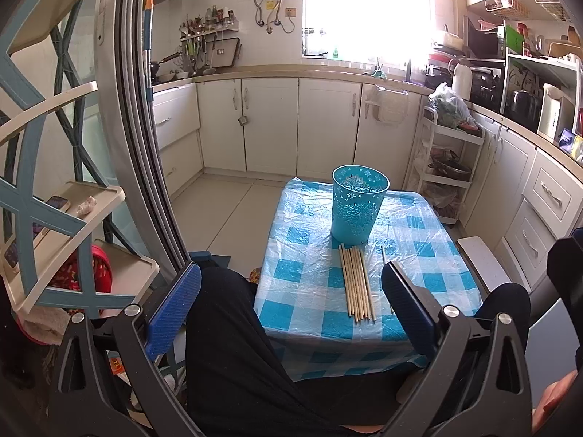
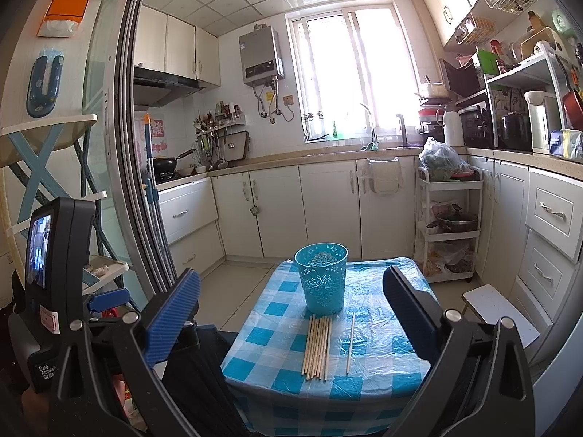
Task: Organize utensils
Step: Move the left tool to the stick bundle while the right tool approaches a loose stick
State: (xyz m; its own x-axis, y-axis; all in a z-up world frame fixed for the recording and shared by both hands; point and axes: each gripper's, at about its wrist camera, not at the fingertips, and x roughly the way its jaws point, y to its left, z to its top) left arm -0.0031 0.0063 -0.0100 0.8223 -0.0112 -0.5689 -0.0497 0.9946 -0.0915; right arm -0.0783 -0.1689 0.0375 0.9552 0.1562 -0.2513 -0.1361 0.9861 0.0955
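Chopsticks (image 2: 317, 347) on table, beyond spread fingers (image 2: 173, 313).

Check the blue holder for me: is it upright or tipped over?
Upright. The blue holder stands on its base on the checked tablecloth, open rim facing up. The chopsticks lie flat in front of it, none visibly inside.

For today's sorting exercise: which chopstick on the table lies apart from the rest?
The single chopstick right of the bundle of chopsticks, with bare checked tablecloth between them; the others lie touching, side by side.
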